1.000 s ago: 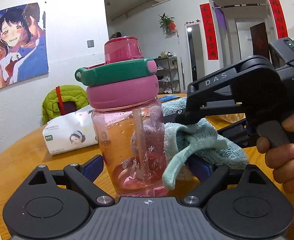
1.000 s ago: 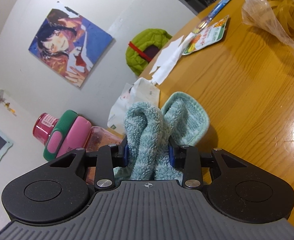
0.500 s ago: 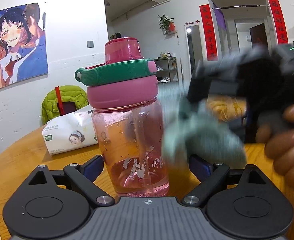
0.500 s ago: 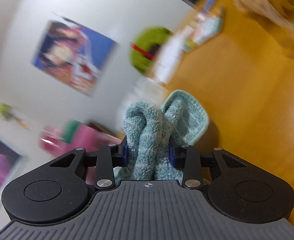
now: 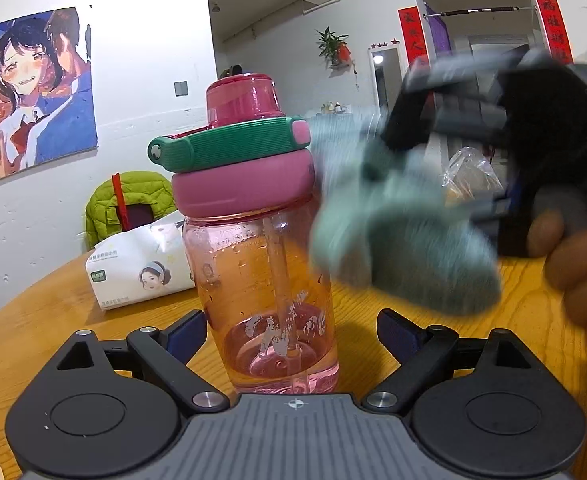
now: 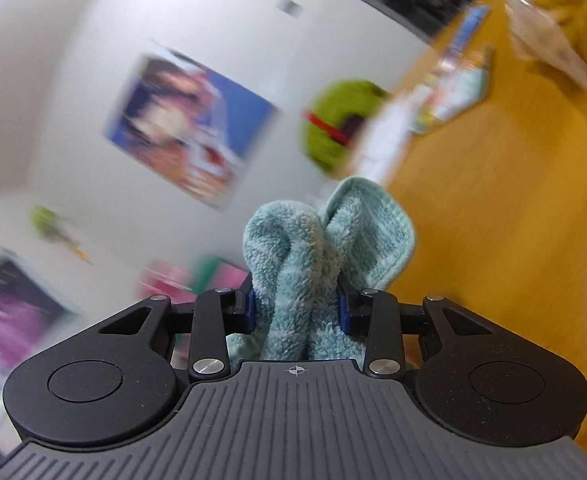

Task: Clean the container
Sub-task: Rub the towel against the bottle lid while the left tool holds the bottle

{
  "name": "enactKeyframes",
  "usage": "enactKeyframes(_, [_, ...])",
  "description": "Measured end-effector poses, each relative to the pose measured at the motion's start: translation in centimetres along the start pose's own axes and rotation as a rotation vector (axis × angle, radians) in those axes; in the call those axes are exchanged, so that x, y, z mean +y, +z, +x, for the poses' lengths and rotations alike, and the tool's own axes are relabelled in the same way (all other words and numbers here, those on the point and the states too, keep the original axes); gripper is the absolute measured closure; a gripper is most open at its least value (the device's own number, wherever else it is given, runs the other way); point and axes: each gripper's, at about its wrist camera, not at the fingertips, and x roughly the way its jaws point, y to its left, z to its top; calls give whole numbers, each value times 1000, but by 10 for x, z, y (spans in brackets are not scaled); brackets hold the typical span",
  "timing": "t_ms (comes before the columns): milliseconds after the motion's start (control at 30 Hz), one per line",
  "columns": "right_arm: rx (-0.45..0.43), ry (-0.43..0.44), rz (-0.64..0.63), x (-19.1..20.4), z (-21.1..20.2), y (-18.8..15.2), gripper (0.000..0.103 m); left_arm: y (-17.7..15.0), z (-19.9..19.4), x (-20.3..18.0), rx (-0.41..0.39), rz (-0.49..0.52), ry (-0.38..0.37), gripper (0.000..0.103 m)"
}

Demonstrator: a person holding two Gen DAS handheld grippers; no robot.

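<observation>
One pink bottle [image 5: 261,280] is standing at six o'clock, with one teal cloth [image 5: 397,236] hanging at three o'clock. One tissue pack [image 5: 141,268] is lying at nine o'clock, and two grippers are showing.

White walls [image 5: 145,40]; an anime poster [image 5: 33,92] hangs at the left, a grey switch [image 5: 180,88] beside it; a green chair [image 5: 127,204] stands at the round wooden table's [image 5: 45,320] far edge; red banners [image 5: 411,36] flank a doorway [image 5: 489,32]; a plant [image 5: 331,46] hangs high.
</observation>
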Motion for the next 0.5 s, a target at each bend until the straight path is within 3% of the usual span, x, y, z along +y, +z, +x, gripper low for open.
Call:
enactKeyframes(33, [48, -89, -19, -2, 9, -1, 65, 0, 0, 0, 1, 2, 1, 13])
enactKeyframes(100, [106, -188, -34, -9, 20, -6, 64, 0, 0, -1, 2, 8, 5, 13])
enactKeyframes(200, [100, -199, -66, -6, 20, -5, 64, 0, 0, 0, 0, 0, 0, 13])
enactKeyframes(267, [46, -137, -67, -2, 12, -3, 64, 0, 0, 0, 1, 1, 0, 13])
enactKeyframes(400, [-109, 114, -17, 1, -16, 5, 65, -2, 1, -2, -1, 4, 1, 13])
enactKeyframes(467, [-121, 193, -7, 3, -21, 6, 65, -2, 1, -4, -1, 8, 5, 13])
enactKeyframes(500, [-102, 173, -3, 2, -17, 6, 65, -2, 1, -4, -1, 9, 6, 13])
